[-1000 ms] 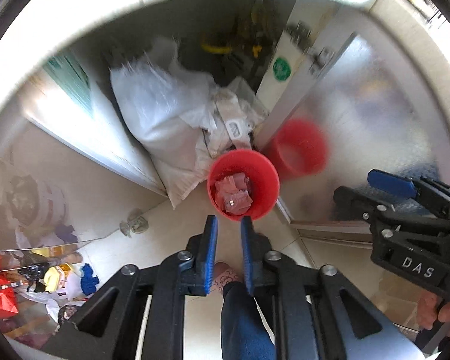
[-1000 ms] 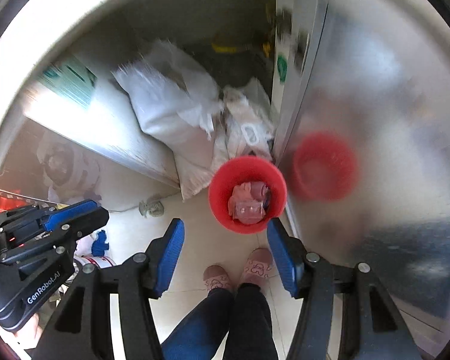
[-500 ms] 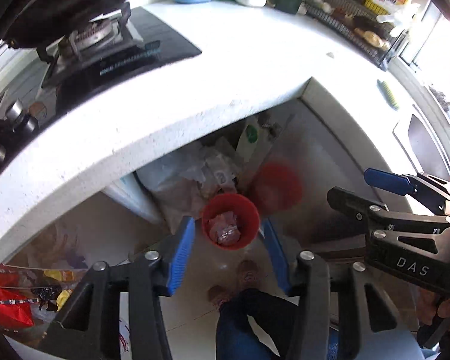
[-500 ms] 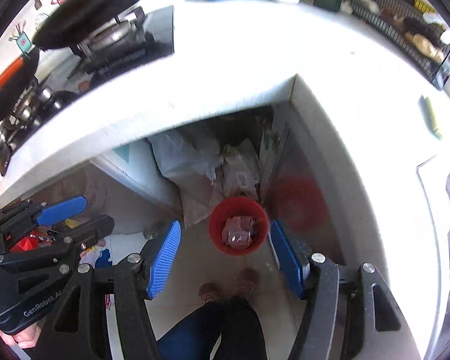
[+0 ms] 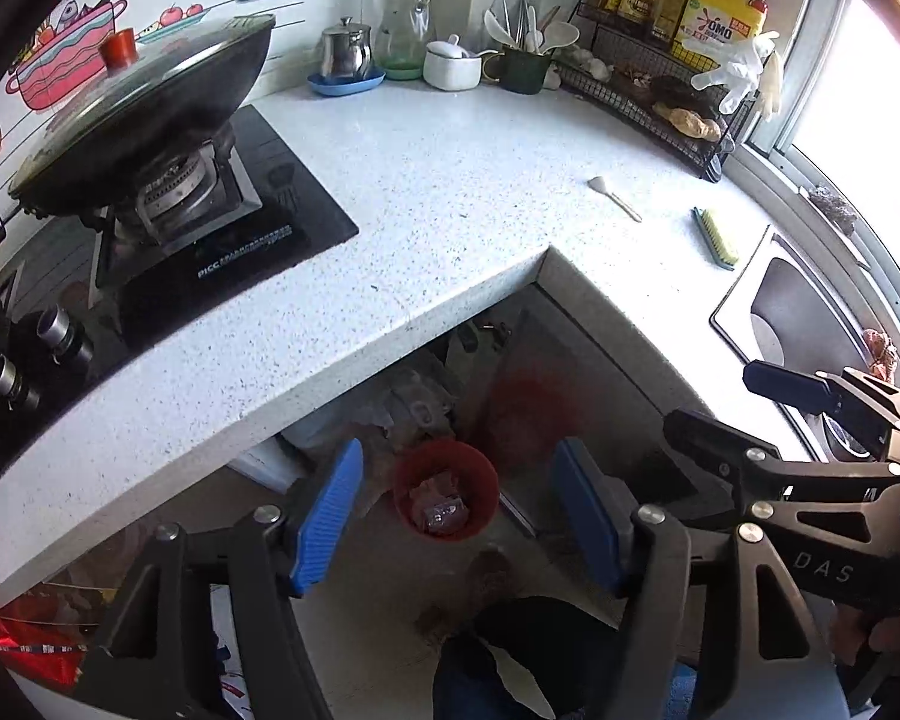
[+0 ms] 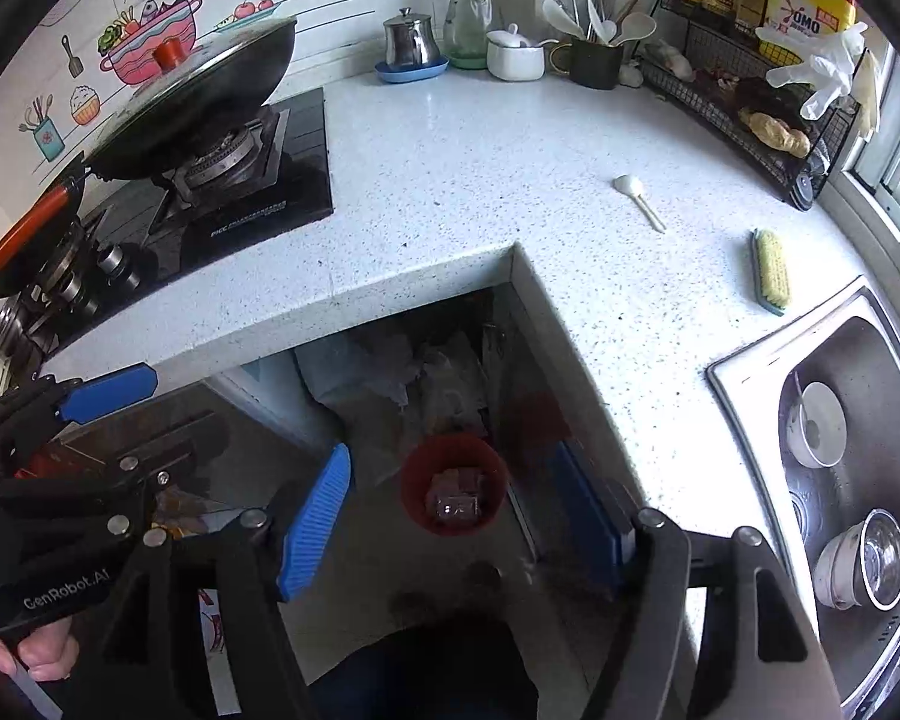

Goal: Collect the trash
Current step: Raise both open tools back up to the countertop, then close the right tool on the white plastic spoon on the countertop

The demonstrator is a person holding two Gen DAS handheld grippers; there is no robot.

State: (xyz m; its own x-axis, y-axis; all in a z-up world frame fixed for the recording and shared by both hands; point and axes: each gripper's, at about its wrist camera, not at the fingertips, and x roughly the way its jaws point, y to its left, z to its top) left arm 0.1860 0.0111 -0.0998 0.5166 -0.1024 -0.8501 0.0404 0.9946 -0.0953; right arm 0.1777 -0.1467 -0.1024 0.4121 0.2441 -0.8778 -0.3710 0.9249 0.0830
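1. Red bin (image 5: 446, 489) stands upright on the floor below the table (image 5: 450, 192) corner, mouth facing up, pink wrappers (image 5: 438, 510) inside.
2. Left tool (image 5: 459, 519) jaws opening, nothing between them.
3. Right tool (image 6: 468, 525) jaws opening, nothing held.

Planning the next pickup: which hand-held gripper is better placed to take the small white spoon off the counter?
Probably the right hand-held gripper: the white spoon lies toward the sink side, its side. Its jaws are opening, empty, like the left hand-held gripper.

Black left gripper (image 5: 459, 525) and right gripper (image 6: 462, 525), blue ribbed pads, silver screws, white lettering.
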